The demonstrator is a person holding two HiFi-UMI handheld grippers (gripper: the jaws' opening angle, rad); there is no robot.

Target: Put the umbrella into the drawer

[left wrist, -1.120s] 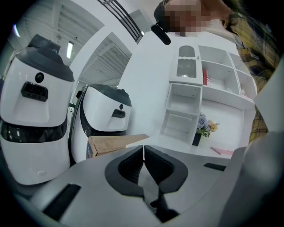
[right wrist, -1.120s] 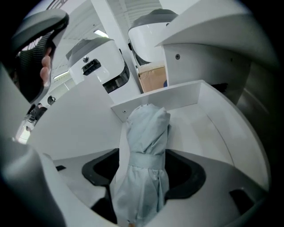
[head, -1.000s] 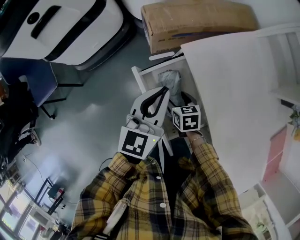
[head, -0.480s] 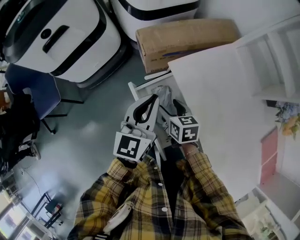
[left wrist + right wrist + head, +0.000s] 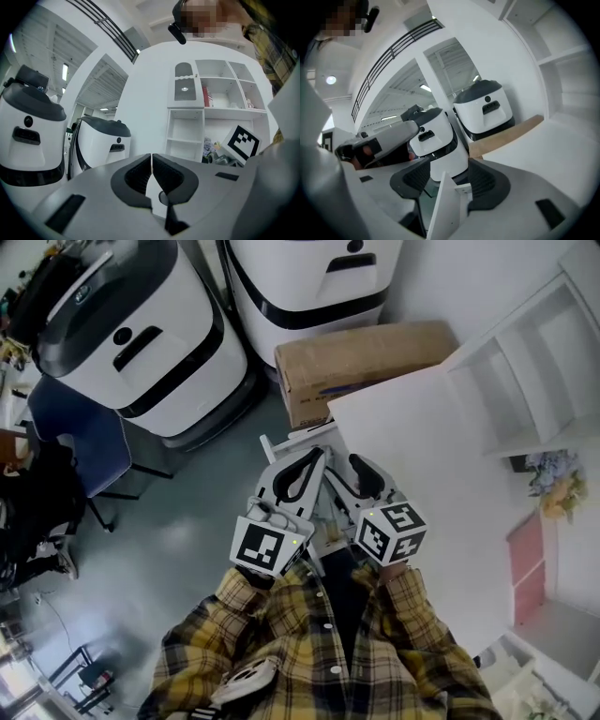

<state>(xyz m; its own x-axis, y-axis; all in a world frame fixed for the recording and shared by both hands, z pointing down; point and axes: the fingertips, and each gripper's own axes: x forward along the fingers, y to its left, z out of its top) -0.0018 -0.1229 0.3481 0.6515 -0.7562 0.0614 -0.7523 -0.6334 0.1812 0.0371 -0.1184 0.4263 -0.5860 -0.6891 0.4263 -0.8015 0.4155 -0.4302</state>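
The white drawer (image 5: 279,442) juts out from under the white table top (image 5: 441,493), and both grippers cover most of it. No umbrella shows in any view now. My left gripper (image 5: 316,458) hangs above the drawer's left side; in the left gripper view (image 5: 151,158) its pads meet with nothing between them. My right gripper (image 5: 349,474) is beside it on the right. In the right gripper view (image 5: 447,176) its jaws are apart and closing, with nothing gripped. A white drawer panel (image 5: 443,211) shows below, between the jaws.
Two white and black machines (image 5: 122,334) (image 5: 309,277) stand on the grey floor beyond the drawer. A cardboard box (image 5: 366,362) lies against the table's far edge. A blue chair (image 5: 75,437) is at the left. White shelves (image 5: 534,371) (image 5: 211,98) stand to the right.
Both grippers have risen up out of the drawer toward the head camera, the right one more. The grey umbrella seen lying in the drawer a second ago is now covered.
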